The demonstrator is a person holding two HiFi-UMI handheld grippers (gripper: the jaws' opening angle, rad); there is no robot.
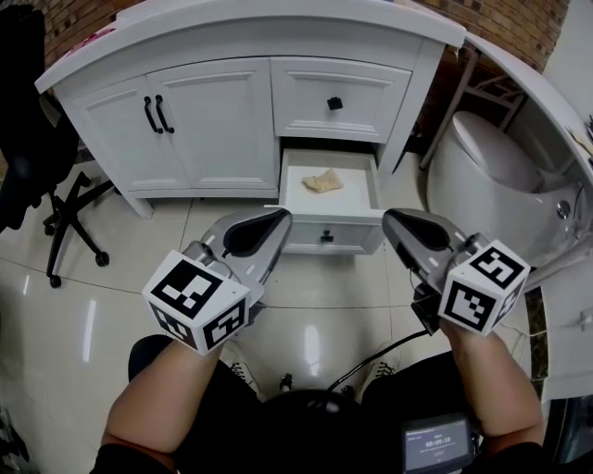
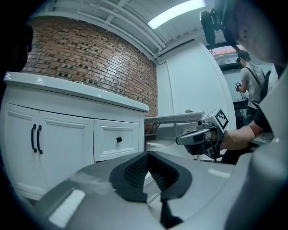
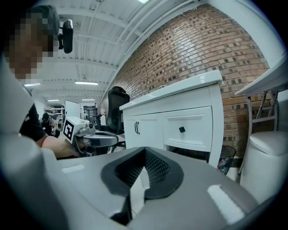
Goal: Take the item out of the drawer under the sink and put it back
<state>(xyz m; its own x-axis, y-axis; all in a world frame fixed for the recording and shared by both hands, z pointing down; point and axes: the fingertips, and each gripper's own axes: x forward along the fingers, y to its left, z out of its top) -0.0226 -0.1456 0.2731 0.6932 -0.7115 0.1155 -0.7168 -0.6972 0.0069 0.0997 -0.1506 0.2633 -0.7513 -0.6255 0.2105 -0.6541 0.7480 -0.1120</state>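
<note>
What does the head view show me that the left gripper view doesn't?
Only the head view: the open lower drawer with the tan crumpled item lying inside.
Only the left gripper view: the left gripper up close, jaws together with nothing between them, and the ceiling light.
Both: the white cabinet, the upper drawer's black knob and the right gripper.

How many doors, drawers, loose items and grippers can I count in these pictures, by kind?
Doors: 2
Drawers: 2, the lower one open
Item: 1, in the open drawer
Grippers: 2
Total: 7
</note>
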